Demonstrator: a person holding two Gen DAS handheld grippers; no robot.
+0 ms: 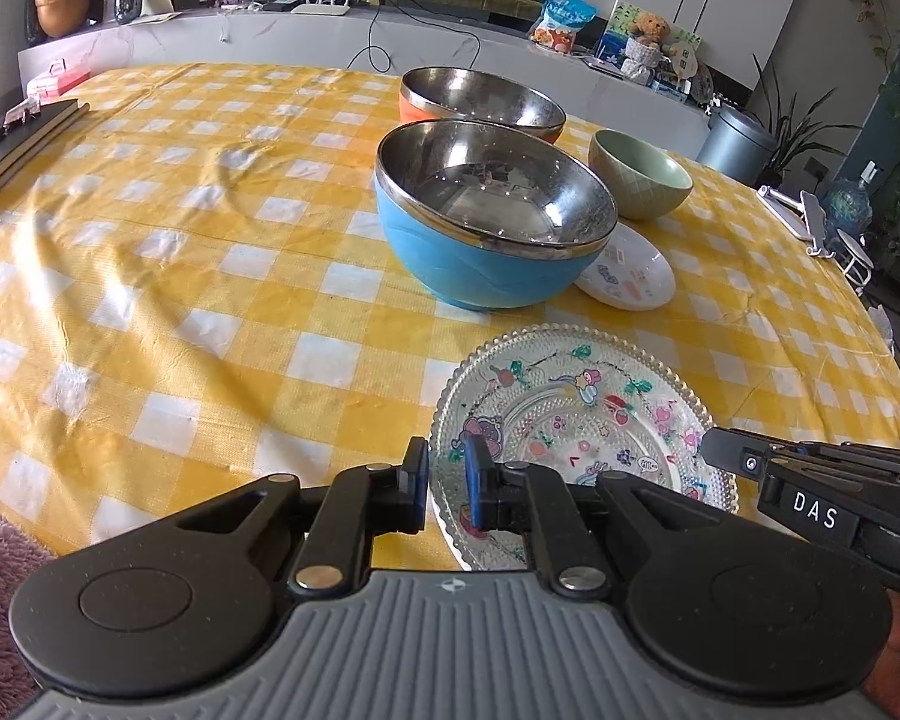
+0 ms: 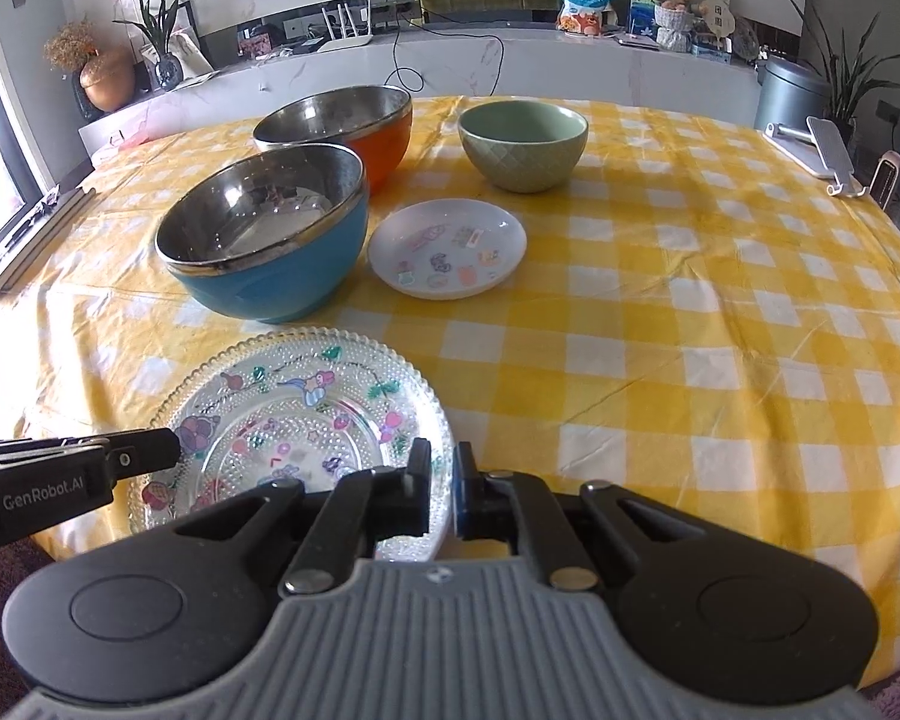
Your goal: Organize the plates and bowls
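Observation:
A clear glass plate (image 1: 576, 420) with cartoon stickers lies near the table's front edge; it also shows in the right wrist view (image 2: 294, 414). My left gripper (image 1: 447, 480) is shut on its left rim. My right gripper (image 2: 442, 489) is shut on its right rim. Behind it stand a blue steel-lined bowl (image 1: 486, 264) (image 2: 270, 276), an orange steel-lined bowl (image 1: 420, 114) (image 2: 384, 144), a green ceramic bowl (image 1: 642, 180) (image 2: 522, 144) and a small white sticker plate (image 1: 630, 276) (image 2: 447, 246).
The table carries a yellow checked cloth (image 1: 210, 240) (image 2: 690, 330). A dark notebook (image 1: 24, 138) lies at the left edge. A phone stand (image 2: 822, 150) sits at the right edge. A shelf with clutter runs behind the table.

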